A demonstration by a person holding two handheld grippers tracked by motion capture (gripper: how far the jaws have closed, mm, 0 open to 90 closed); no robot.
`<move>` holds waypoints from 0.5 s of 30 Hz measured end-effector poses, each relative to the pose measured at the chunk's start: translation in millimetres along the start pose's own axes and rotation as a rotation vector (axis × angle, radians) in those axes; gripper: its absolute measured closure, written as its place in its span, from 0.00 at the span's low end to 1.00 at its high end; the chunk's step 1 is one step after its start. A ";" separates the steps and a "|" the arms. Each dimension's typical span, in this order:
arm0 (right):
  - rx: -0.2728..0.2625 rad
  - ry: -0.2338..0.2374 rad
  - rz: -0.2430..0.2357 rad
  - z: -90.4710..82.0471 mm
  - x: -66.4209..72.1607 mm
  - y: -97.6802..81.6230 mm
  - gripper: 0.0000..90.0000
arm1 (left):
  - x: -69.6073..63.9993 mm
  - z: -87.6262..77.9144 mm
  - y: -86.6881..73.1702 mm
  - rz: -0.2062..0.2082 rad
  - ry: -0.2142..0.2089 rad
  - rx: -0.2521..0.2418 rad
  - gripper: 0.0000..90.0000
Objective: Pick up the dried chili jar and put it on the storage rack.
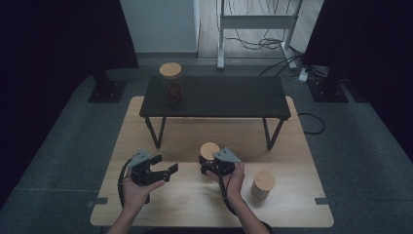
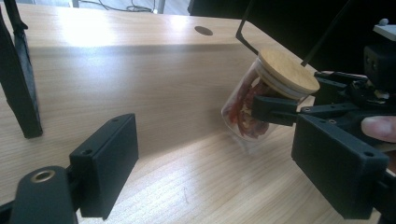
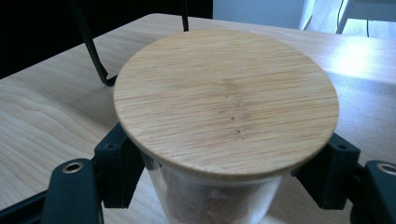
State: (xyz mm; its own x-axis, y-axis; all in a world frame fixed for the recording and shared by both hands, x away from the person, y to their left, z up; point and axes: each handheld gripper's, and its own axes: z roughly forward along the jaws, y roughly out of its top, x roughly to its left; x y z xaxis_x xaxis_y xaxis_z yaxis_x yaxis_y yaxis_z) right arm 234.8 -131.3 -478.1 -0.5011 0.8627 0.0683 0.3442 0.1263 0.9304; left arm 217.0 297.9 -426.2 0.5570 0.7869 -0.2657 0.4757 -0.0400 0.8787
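My right gripper (image 1: 208,161) is shut on a glass jar (image 1: 209,150) with a round bamboo lid, gripping the glass just below the lid. In the right gripper view the lid (image 3: 226,100) sits close up, with a black jaw on each side of the glass. The left gripper view shows this jar (image 2: 247,112) tilted just above the wooden tabletop, with red dried pieces inside and the right gripper (image 2: 303,98) clamped around it. My left gripper (image 1: 165,164) is held to the left of the jar, jaws open with nothing between them (image 2: 219,163).
A second bamboo-lidded jar (image 1: 263,184) stands on the wooden table (image 1: 195,200) at the right front. A third jar (image 1: 171,83) stands on the left end of a black low shelf (image 1: 229,100) across the table's far half. Cables lie on the floor beyond.
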 end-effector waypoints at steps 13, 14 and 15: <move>-0.028 0.007 -0.002 -16.6 -0.6 0.6 0.28 | -0.4 -0.8 -0.1 0.000 0.001 0.000 0.16; -0.030 0.007 -0.003 -17.8 -0.8 0.8 0.28 | -0.5 -0.8 -0.1 0.000 0.001 0.000 0.16; -0.032 0.007 -0.005 -19.2 -0.8 1.0 0.28 | -0.6 -0.8 -0.2 0.000 0.001 -0.001 0.16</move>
State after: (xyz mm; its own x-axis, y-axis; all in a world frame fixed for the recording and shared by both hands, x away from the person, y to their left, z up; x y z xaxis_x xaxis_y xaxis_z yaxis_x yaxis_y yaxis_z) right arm 220.4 -141.3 -470.3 -0.5080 0.8588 0.0663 0.3161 0.1143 0.9418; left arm 216.1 297.9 -425.9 0.5562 0.7874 -0.2656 0.4755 -0.0394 0.8789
